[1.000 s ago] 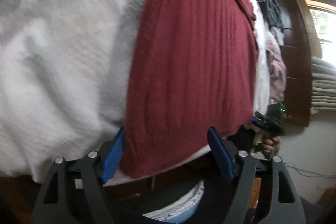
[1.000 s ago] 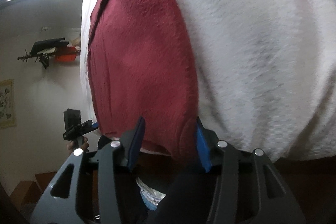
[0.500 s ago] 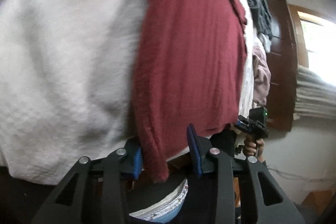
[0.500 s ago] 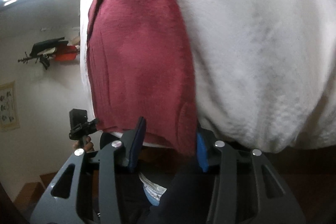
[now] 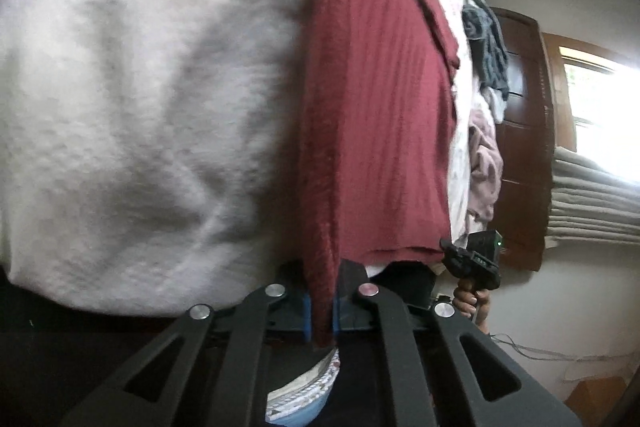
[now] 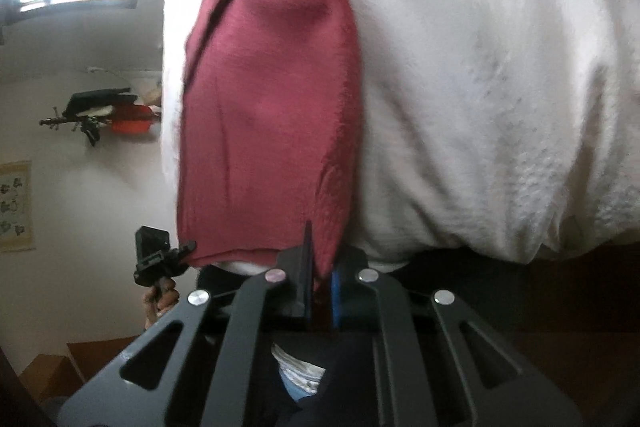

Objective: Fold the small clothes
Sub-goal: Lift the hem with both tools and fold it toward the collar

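Between your left gripper's (image 5: 320, 311) blue pads, a near corner of the dark red ribbed knit garment (image 5: 376, 115) is sitting pinched: the jaws are nearly together, with only that thickness of cloth between them. A second ago they were standing wide apart around the hem; half a second ago they were half closed.

Between your right gripper's (image 6: 322, 297) pads, the opposite near corner of the same garment (image 6: 272, 115) is being clamped likewise, where earlier the fingers were only bracketing it, apart.

Garment location: lying spread on the white fluffy blanket (image 5: 132, 131), its near hem hanging just over the blanket's edge toward you.

Meaning for the task: both near corners are now secured, so you are likely starting the lift that carries this hem over to the far edge for a fold.

Beyond: grey and pink clothes (image 5: 486, 67) are piling up past the garment; a dark wooden door (image 5: 520, 147) is standing behind.
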`<state>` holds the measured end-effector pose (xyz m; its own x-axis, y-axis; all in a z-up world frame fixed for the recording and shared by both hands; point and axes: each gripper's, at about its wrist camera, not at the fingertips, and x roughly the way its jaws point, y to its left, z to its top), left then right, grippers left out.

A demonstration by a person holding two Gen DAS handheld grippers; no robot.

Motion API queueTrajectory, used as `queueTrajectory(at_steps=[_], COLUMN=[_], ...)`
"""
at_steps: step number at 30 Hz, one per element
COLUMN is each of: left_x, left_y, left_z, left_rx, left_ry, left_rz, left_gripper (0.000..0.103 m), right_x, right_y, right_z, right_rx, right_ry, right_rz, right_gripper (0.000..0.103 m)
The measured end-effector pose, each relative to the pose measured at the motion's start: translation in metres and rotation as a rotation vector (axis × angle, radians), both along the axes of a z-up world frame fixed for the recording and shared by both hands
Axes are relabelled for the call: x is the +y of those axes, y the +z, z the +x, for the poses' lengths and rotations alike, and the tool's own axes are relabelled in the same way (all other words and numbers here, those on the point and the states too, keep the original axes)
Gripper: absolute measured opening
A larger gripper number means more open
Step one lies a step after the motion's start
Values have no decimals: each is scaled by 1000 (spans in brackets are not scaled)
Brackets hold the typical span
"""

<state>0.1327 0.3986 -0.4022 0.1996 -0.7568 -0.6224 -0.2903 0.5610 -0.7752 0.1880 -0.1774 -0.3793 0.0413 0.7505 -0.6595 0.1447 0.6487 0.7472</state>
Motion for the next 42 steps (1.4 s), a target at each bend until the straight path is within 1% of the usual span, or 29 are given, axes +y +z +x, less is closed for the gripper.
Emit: queueTrajectory(at_steps=[5,7,11,15,21,28,34,38,42], left_x=[-1,2,5,8,15,17,24,31,40], left_y=[12,18,38,57,85,111,120,123,119], left_z=[2,2,3,9,28,57,84,112,150], left_rx=[-20,-36,-85,-128,-181,-223,-230,-226,-214], left_ry=[22,40,65,80,101,100,105,114,128], left_rz=[-19,-42,-86,-113,-129,-134,-121,-106,-96], left_gripper=[6,5,6,5,5,5,6,6,6], right_x=[0,1,6,4,3,5,11,15,20], right_y=[17,23,35,46,70,97,114,117,113], right_z=[-1,-1,2,8,25,57,98,128,163], right_rx=[-36,-49,-77,-98,-142,-187,-218,-225,-221], right_ry=[-19,-23,-42,-64,-86,-103,-110,-107,-98], right_rz=[22,28,53,82,116,132,129,113,80], right_gripper=[4,4,4,4,4,4,4,4,4])
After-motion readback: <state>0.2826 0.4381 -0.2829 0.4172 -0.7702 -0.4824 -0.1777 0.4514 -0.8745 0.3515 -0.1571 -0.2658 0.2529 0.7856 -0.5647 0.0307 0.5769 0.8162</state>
